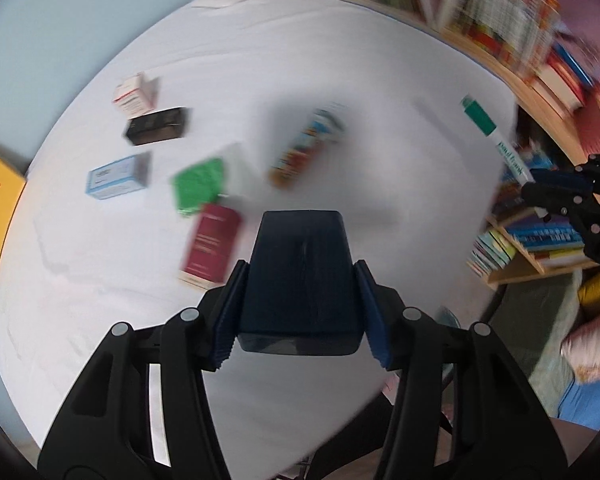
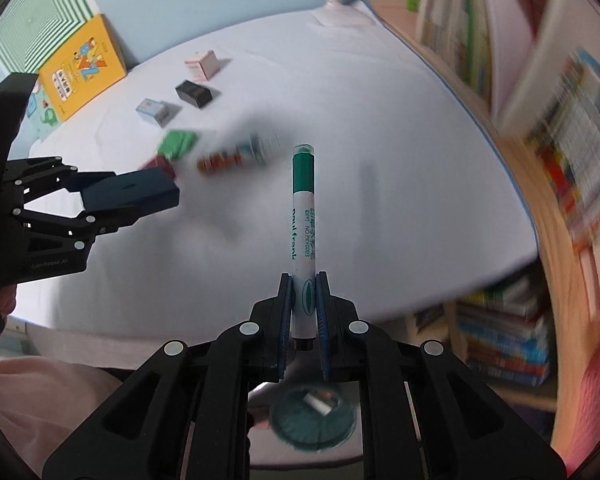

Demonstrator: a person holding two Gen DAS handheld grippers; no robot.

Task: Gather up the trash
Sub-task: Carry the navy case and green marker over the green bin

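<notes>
My left gripper (image 1: 301, 280) is shut on a dark blue box (image 1: 300, 248), held above the white table (image 1: 340, 120); the same box (image 2: 132, 194) shows at the left of the right wrist view. My right gripper (image 2: 304, 280) is shut on the lower end of a green-and-white marker (image 2: 303, 208), which points away along the fingers. That marker (image 1: 496, 140) also appears at the right edge of the left wrist view. Under the right gripper, beyond the table's near edge, stands a round teal bin (image 2: 284, 436) with a small pale item inside.
On the table lie a pink-white box (image 1: 134, 94), a black box (image 1: 158, 126), a light blue box (image 1: 118, 176), a green box (image 1: 198, 186), a maroon box (image 1: 214, 246) and a colourful tube (image 1: 306, 144). A yellow book (image 2: 82, 66) leans at the left; bookshelves (image 2: 540, 140) line the right.
</notes>
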